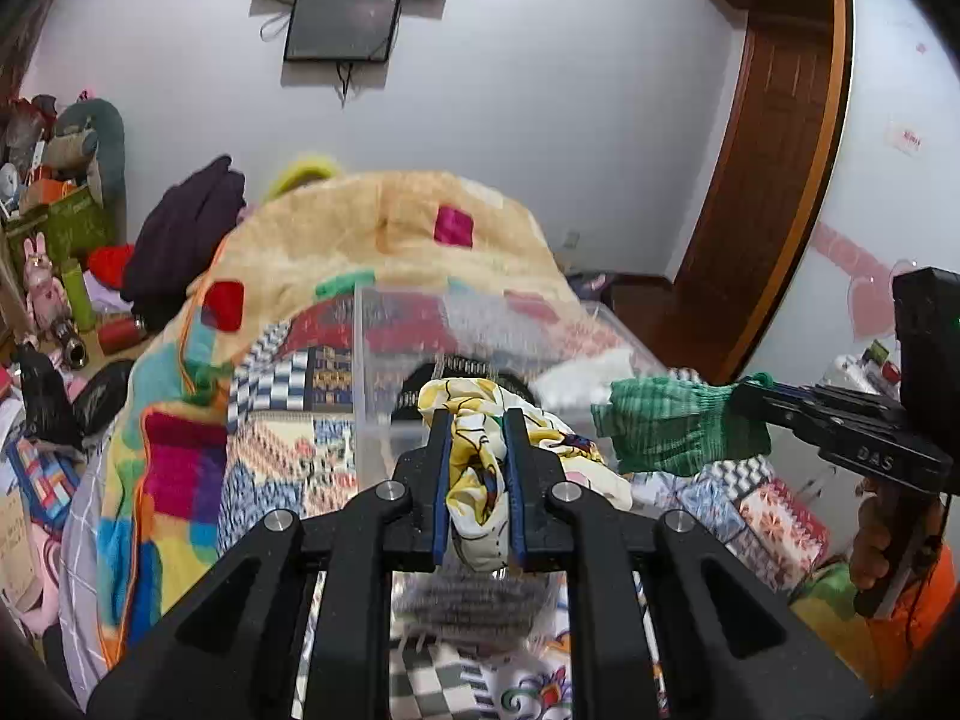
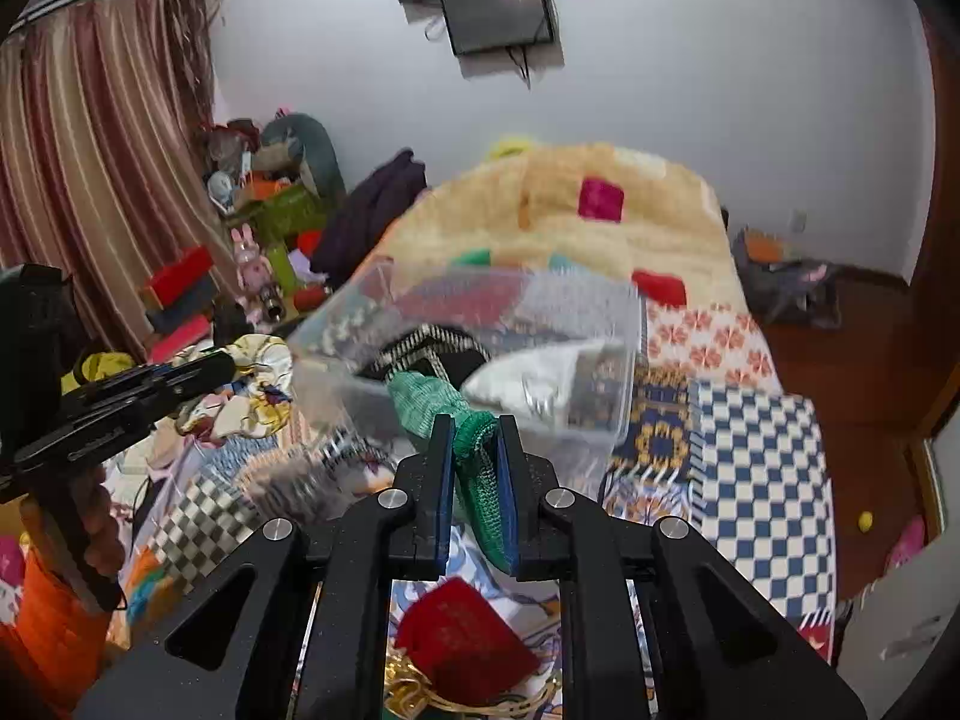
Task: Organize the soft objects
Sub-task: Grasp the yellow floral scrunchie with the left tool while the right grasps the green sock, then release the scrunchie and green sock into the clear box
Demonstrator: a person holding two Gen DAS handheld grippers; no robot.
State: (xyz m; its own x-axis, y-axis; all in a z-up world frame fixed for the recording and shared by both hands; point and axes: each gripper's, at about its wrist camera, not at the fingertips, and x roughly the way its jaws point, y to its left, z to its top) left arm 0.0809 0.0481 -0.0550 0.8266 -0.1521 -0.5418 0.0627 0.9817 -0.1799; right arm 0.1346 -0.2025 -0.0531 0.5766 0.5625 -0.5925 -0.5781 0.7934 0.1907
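Note:
My left gripper [image 1: 477, 420] is shut on a yellow and white patterned cloth [image 1: 480, 468], held in front of a clear plastic bin [image 1: 372, 360] on the bed. My right gripper [image 2: 474, 429] is shut on a green knitted cloth [image 2: 474, 456], held at the bin's near edge [image 2: 336, 384]. The bin holds a dark striped item [image 2: 420, 354] and a white cloth [image 2: 528, 372]. The right gripper with the green cloth [image 1: 672, 432] shows at the right of the left wrist view. The left gripper [image 2: 222, 366] with its yellow cloth [image 2: 252, 396] shows at the left of the right wrist view.
The bed carries a patchwork quilt [image 1: 282, 450] and a piled beige blanket with coloured squares [image 1: 390, 222]. A grey fringed cloth [image 2: 300, 474] and a red pouch [image 2: 462, 642] lie on the bed near me. A cluttered side table with toys [image 2: 258, 240] stands left. A wooden door [image 1: 768, 150] is at the right.

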